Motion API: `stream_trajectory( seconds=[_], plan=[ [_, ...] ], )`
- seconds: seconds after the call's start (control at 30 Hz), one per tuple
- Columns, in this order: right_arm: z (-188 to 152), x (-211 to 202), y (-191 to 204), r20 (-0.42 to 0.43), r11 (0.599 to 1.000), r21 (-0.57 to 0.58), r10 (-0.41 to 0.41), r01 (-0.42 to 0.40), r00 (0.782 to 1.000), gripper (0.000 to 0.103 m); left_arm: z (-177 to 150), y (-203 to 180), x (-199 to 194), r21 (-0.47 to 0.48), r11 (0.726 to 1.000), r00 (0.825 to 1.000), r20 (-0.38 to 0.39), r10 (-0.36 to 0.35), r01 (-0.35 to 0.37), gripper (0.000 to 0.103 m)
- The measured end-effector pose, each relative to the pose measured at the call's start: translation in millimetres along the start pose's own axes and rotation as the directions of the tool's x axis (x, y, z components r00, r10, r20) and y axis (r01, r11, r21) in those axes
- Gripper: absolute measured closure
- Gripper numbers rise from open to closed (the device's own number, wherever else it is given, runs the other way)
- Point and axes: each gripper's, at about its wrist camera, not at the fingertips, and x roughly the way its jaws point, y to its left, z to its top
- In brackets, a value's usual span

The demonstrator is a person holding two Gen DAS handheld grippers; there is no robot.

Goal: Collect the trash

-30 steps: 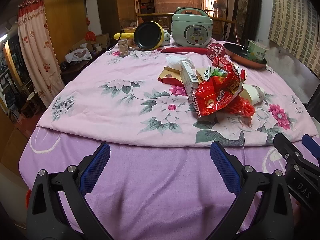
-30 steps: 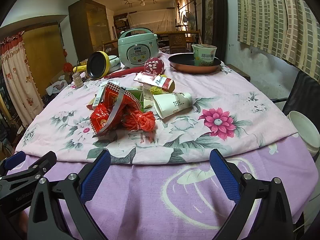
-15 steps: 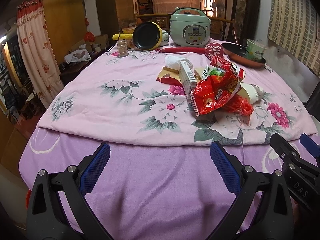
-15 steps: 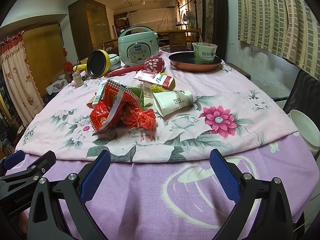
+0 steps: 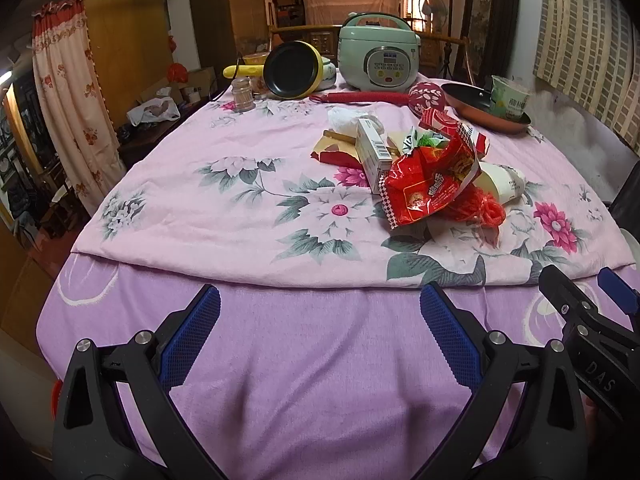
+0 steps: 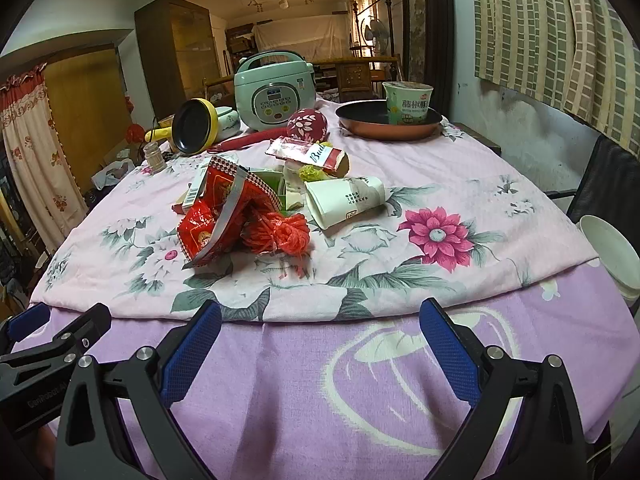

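- Both grippers, left gripper [image 5: 320,336] and right gripper [image 6: 320,340], hang spread wide and empty.
- Nothing collected: the trash pile [image 6: 256,216] lies ahead of them on the tabletop [image 6: 500,184].
- White bin [image 6: 612,252], possibly, at far right.

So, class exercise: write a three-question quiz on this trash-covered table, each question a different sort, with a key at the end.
1. True or false: the left gripper is shut on the red snack bag.
2. Multiple choice: the green noodle cup stands A) inside the copper pan; B) on the rice cooker; C) beside the orange net.
3. Fill the gap: the white paper cup lies on its ____.

Key: 1 false, both it and the right gripper are open and empty; 2 A; 3 side.
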Motion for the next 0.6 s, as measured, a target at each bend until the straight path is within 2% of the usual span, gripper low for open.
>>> stream_trajectory(
  seconds=[0.6],
  plan=[
    [-1.9,1.3,-0.4,-0.005,1.0,0.002,0.002,-0.002,1.0,0.005,-0.9,0.9,0.4,0.001,1.0,1.0,-0.002,-0.002,0.002,0.007]
  ],
)
